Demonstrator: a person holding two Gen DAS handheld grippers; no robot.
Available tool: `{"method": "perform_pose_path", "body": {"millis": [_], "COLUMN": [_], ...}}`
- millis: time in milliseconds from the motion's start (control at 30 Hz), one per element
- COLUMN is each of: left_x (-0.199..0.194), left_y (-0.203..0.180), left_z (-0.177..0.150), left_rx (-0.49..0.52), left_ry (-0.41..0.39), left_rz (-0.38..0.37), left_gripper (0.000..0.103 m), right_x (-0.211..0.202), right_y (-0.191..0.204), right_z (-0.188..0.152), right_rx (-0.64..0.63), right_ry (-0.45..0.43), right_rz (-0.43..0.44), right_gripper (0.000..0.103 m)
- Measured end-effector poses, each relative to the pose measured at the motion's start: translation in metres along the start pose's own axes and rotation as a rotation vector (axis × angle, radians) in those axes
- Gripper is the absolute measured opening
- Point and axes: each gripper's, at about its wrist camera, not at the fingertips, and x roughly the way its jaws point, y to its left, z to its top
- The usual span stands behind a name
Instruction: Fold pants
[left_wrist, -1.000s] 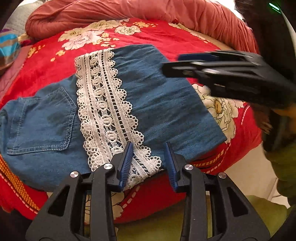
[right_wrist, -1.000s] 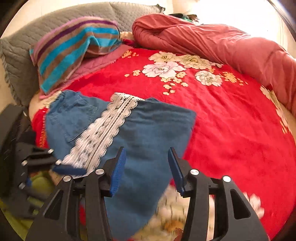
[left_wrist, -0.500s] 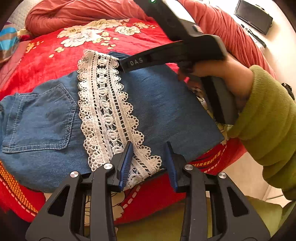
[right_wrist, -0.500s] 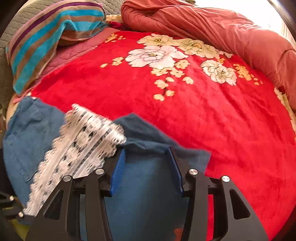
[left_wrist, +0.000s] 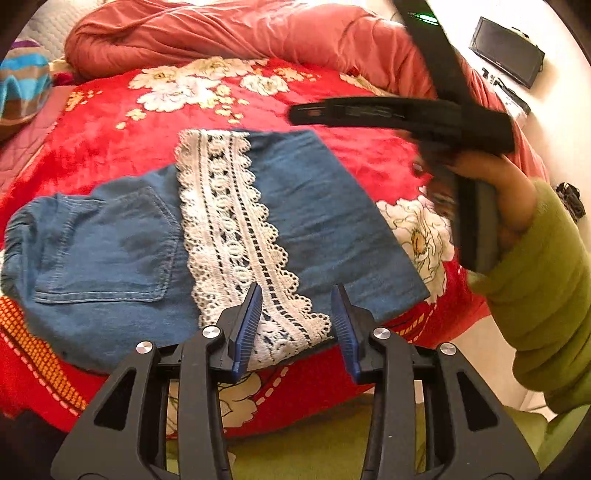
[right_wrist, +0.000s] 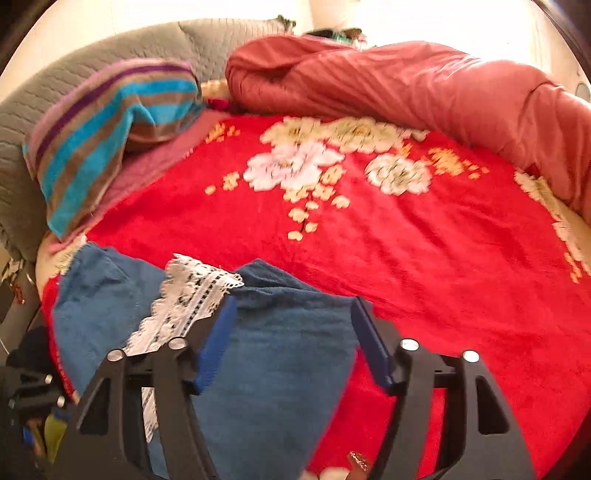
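Left wrist view: folded blue denim pants (left_wrist: 122, 251) with a white lace band (left_wrist: 236, 236) lie flat on a bed covered by a red flowered blanket (left_wrist: 110, 122). The left hand-held gripper (left_wrist: 295, 317) hovers over the near edge of the lace, its jaws parted and opening, gripping nothing. At right, a hand (left_wrist: 506, 192) in a green sleeve (left_wrist: 546, 295) carries the right hand-held gripper (right_wrist: 291, 339) above the far corner of the pants. Seen from the right wrist, its jaws are spread and opening, with denim below them but not pinched. A striped pillow (right_wrist: 110, 136) and a rolled pink quilt (right_wrist: 406, 81) lie at the far end of the bed.
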Motion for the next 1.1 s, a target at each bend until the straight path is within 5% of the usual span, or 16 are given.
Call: {"method": "perform_pose_path", "body": {"millis": [267, 367, 567, 1100], "left_x": [-0.019, -0.028, -0.044, -0.066], "left_y": [0.006, 0.009, 0.019, 0.073], "left_z": [-0.001, -0.003, -0.010, -0.023], "left_rx": [-0.020, -0.035, -0.061, -0.227], "left_ry": [-0.037, -0.054, -0.080, -0.128], "left_rz": [0.038, 0.057, 0.098, 0.116], "left_gripper": [0.051, 0.070, 0.086, 0.093], "right_x": [-0.036, -0.042, -0.053, -0.037], "right_y": [0.002, 0.010, 0.037, 0.115], "right_z": [-0.020, -0.021, -0.009, 0.028], "right_rx": [0.028, 0.018, -0.042, -0.237], "right_ry": [-0.035, -0.039, -0.071, -0.059], "right_rz": [0.025, 0.036, 0.052, 0.146], "right_gripper": [0.082, 0.087, 0.094, 0.097]}}
